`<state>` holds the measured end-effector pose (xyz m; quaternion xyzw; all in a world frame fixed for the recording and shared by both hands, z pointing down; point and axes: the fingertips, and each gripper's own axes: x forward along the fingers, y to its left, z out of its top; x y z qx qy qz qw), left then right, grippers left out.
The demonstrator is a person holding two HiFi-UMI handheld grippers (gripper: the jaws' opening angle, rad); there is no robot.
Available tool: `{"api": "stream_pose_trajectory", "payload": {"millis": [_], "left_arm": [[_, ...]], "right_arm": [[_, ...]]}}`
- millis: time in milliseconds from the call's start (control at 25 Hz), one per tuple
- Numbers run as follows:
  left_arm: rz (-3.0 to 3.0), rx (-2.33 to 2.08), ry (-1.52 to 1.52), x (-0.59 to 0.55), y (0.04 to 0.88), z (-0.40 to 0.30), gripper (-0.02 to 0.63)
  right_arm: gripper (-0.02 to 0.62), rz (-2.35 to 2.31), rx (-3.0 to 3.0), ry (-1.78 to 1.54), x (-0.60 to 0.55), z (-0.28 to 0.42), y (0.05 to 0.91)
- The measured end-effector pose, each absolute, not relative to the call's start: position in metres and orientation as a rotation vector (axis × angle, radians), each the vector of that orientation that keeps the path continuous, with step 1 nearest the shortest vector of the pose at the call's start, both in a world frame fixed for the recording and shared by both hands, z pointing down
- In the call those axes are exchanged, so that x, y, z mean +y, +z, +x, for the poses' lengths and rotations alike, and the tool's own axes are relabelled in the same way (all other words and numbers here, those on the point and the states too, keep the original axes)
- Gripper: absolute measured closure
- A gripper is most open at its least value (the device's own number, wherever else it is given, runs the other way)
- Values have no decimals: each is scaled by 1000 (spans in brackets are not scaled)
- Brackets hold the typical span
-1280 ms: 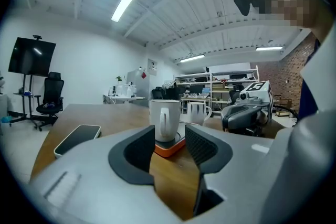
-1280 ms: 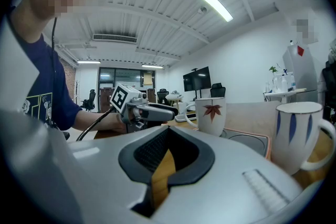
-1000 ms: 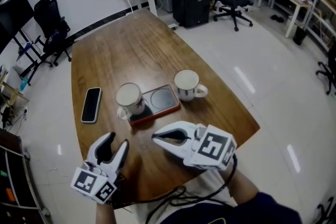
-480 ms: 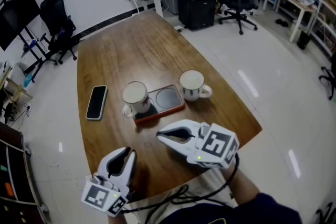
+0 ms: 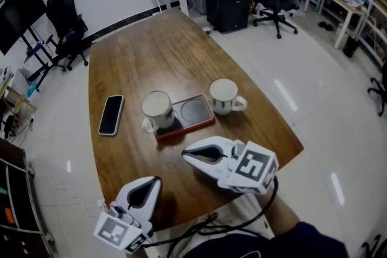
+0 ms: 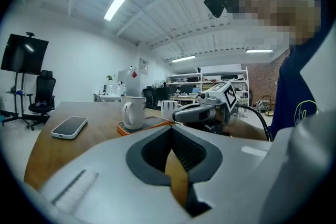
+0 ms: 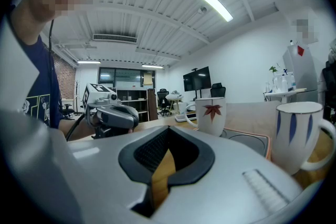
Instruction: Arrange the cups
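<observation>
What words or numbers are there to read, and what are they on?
No words or numbers can be read here.
Cube: black-and-white square pattern, no letters.
Mug: a red leaf picture, no words.
Shirt print: too blurred to read.

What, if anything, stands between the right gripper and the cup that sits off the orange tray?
Nothing visible. Only bare table lies between the right gripper and the white cup. Beside that cup, the empty slot of the orange tray is also free.
</observation>
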<state>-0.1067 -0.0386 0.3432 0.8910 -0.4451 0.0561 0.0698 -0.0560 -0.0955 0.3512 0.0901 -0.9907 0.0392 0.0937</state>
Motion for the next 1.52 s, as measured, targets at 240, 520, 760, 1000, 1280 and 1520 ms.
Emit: {"api": "stream_pose_trajectory", "payload": {"millis": [240,520,760,1000,1280,1520], "left_arm": [[2677,-1337,162,-39,341,-105,603],[2681,-1333,152,-38,339,-103,603],[2694,-1343,189,-38,344,-108,603],[2690,-1338,184,-38,344,-107,603],[2677,-1339,151,-40,341,-104,603],[2671,-1342,160,-39,341,-105,603]], "right_arm": [[595,269,-2941,116,-97,-57,350],[595,266,-2948,100,-90,-50,347],[595,298,-2948,111,-90,-29,346],[595,396,-2939,118,-108,-6,345],[595,406,-2940,116,-109,-3,345],[595,439,-2937,126,-110,5,345]]}}
